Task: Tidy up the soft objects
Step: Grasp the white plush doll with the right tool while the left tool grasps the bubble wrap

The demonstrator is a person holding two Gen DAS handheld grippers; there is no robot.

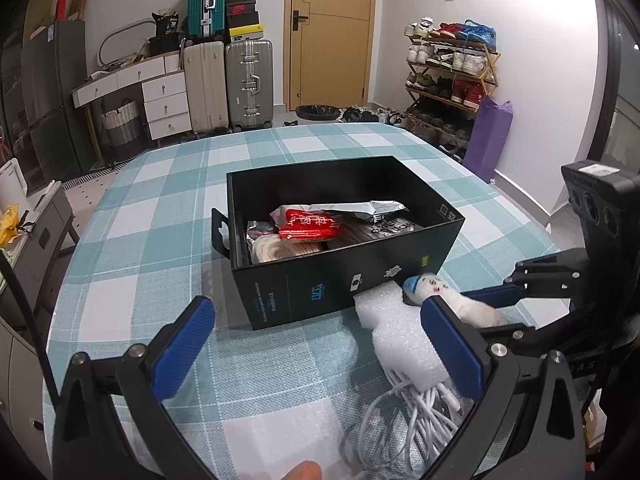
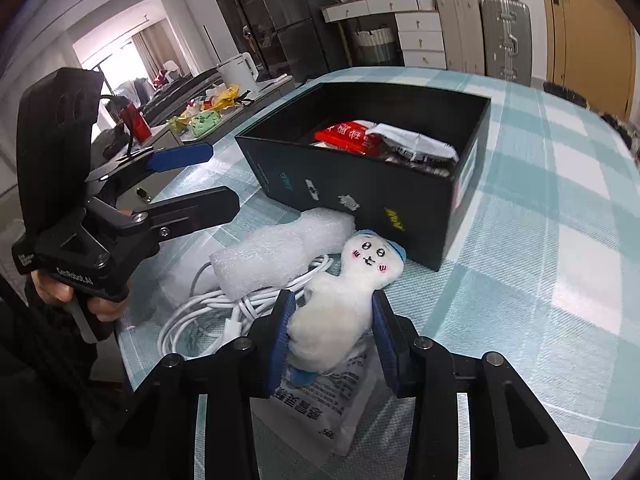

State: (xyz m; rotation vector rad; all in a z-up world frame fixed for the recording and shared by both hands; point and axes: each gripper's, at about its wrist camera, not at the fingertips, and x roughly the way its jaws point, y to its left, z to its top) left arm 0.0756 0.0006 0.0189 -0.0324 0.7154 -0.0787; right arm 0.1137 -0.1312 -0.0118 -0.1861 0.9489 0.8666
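A white plush doll with a blue cap lies on the checked tablecloth in front of the black box. My right gripper is closed around the doll's body, pads touching both sides. In the left wrist view the doll shows between the right gripper's fingers. My left gripper is open and empty, above the cloth left of the white foam piece. The box holds a red packet, a silver packet and a coil of rope.
A white cable bundle lies beside the foam. A white printed pouch lies under the doll. The table edge is close on the left in the right wrist view. Suitcases, drawers and a shoe rack stand beyond the table.
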